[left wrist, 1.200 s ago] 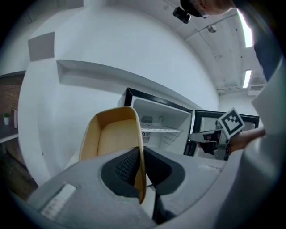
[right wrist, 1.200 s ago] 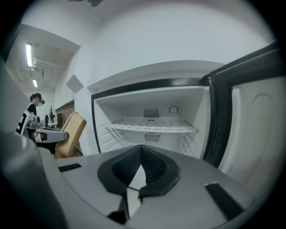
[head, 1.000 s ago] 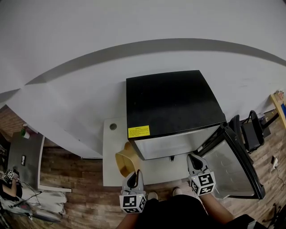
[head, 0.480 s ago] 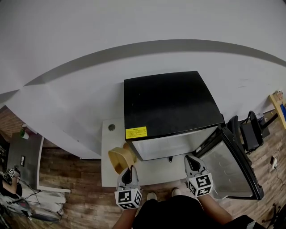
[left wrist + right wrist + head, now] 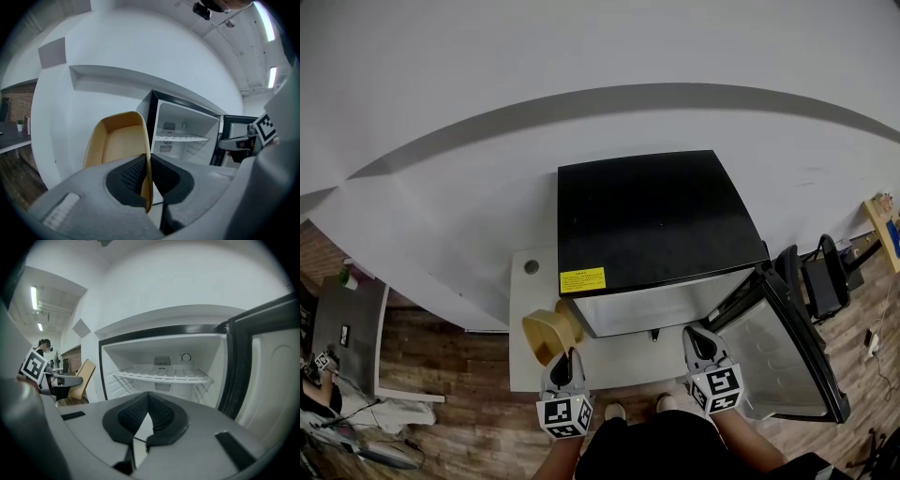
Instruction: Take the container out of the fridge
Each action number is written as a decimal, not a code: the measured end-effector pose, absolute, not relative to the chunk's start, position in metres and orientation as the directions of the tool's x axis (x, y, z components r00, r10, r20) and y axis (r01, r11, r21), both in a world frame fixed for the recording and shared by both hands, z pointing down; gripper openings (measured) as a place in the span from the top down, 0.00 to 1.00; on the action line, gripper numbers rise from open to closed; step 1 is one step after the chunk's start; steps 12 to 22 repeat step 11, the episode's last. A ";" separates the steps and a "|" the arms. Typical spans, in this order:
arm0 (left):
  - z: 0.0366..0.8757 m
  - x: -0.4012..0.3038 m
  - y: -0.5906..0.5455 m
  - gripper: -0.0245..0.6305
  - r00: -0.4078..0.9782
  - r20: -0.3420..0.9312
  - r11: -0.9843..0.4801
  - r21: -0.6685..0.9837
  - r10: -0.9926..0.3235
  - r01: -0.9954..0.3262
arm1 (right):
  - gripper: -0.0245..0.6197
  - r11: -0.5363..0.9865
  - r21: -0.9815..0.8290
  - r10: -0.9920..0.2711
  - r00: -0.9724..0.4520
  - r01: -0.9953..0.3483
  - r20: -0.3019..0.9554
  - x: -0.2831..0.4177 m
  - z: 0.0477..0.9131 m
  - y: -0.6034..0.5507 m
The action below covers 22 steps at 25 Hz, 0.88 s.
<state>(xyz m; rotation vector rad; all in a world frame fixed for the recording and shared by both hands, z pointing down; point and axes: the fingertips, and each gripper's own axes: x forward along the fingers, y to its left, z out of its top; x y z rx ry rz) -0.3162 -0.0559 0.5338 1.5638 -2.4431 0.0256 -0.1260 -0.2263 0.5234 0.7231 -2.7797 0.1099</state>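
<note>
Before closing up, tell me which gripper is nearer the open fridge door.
Right. The right gripper sits just left of the fridge door, beside its inner face. The left gripper is well off to the left, clamped on the tan container.

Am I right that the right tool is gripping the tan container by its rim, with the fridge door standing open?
Not quite: the left tool grips the tan container by its rim, as the left gripper view shows; the right tool is shut on nothing. The fridge door does stand open.
</note>
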 end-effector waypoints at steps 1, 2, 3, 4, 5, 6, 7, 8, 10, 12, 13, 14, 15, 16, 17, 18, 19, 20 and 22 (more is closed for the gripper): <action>0.534 -0.317 -0.056 0.92 -0.400 0.211 0.429 0.114 -0.892 -0.896 | 0.97 0.873 -0.008 -0.468 -0.840 -0.488 0.275 -0.126 0.524 -0.227; 0.533 -0.318 -0.056 0.92 -0.401 0.211 0.430 0.113 -0.891 -0.896 | 0.97 0.873 -0.010 -0.467 -0.841 -0.488 0.275 -0.127 0.524 -0.227; 0.533 -0.319 -0.056 0.92 -0.403 0.211 0.431 0.112 -0.891 -0.895 | 0.97 0.873 -0.012 -0.465 -0.842 -0.487 0.274 -0.128 0.524 -0.227; 0.533 -0.320 -0.055 0.92 -0.404 0.211 0.432 0.109 -0.890 -0.895 | 0.97 0.874 -0.015 -0.464 -0.843 -0.485 0.272 -0.129 0.524 -0.226; 0.532 -0.321 -0.055 0.92 -0.406 0.210 0.434 0.107 -0.890 -0.895 | 0.97 0.875 -0.019 -0.462 -0.845 -0.484 0.270 -0.130 0.524 -0.226; 0.532 -0.322 -0.055 0.92 -0.407 0.209 0.435 0.107 -0.889 -0.894 | 0.97 0.875 -0.022 -0.460 -0.846 -0.483 0.270 -0.130 0.525 -0.226; 0.533 -0.321 -0.055 0.92 -0.409 0.208 0.436 0.107 -0.889 -0.894 | 0.97 0.875 -0.026 -0.460 -0.846 -0.484 0.270 -0.130 0.524 -0.227; 0.533 -0.321 -0.055 0.92 -0.410 0.207 0.438 0.110 -0.888 -0.892 | 0.97 0.874 -0.029 -0.461 -0.845 -0.486 0.271 -0.129 0.524 -0.228; 0.534 -0.319 -0.055 0.92 -0.413 0.208 0.441 0.117 -0.887 -0.890 | 0.97 0.872 -0.031 -0.463 -0.844 -0.488 0.272 -0.128 0.522 -0.229; 0.534 -0.318 -0.055 0.92 -0.414 0.208 0.443 0.120 -0.886 -0.888 | 0.97 0.872 -0.031 -0.464 -0.843 -0.489 0.272 -0.127 0.520 -0.230; 0.534 -0.318 -0.055 0.92 -0.414 0.208 0.443 0.120 -0.886 -0.888 | 0.97 0.872 -0.031 -0.464 -0.843 -0.489 0.272 -0.127 0.520 -0.230; 0.534 -0.318 -0.055 0.92 -0.414 0.208 0.443 0.120 -0.886 -0.888 | 0.97 0.872 -0.031 -0.464 -0.843 -0.489 0.272 -0.127 0.520 -0.230; 0.534 -0.318 -0.055 0.92 -0.414 0.208 0.443 0.120 -0.886 -0.888 | 0.97 0.872 -0.031 -0.464 -0.843 -0.489 0.272 -0.127 0.520 -0.230; 0.534 -0.318 -0.055 0.92 -0.414 0.208 0.443 0.120 -0.886 -0.888 | 0.97 0.872 -0.031 -0.464 -0.843 -0.489 0.272 -0.127 0.520 -0.230; 0.534 -0.318 -0.055 0.92 -0.414 0.208 0.443 0.120 -0.886 -0.888 | 0.97 0.872 -0.031 -0.464 -0.843 -0.489 0.272 -0.127 0.520 -0.230; 0.534 -0.318 -0.055 0.92 -0.414 0.208 0.443 0.120 -0.886 -0.888 | 0.97 0.872 -0.031 -0.464 -0.843 -0.489 0.272 -0.127 0.520 -0.230; 0.534 -0.318 -0.055 0.92 -0.414 0.208 0.443 0.120 -0.886 -0.888 | 0.97 0.872 -0.031 -0.464 -0.843 -0.489 0.272 -0.127 0.520 -0.230; 0.534 -0.318 -0.055 0.92 -0.414 0.208 0.443 0.120 -0.886 -0.888 | 0.97 0.872 -0.031 -0.464 -0.843 -0.489 0.272 -0.127 0.520 -0.230; 0.534 -0.318 -0.055 0.92 -0.414 0.208 0.443 0.120 -0.886 -0.888 | 0.97 0.872 -0.031 -0.464 -0.843 -0.489 0.272 -0.127 0.520 -0.230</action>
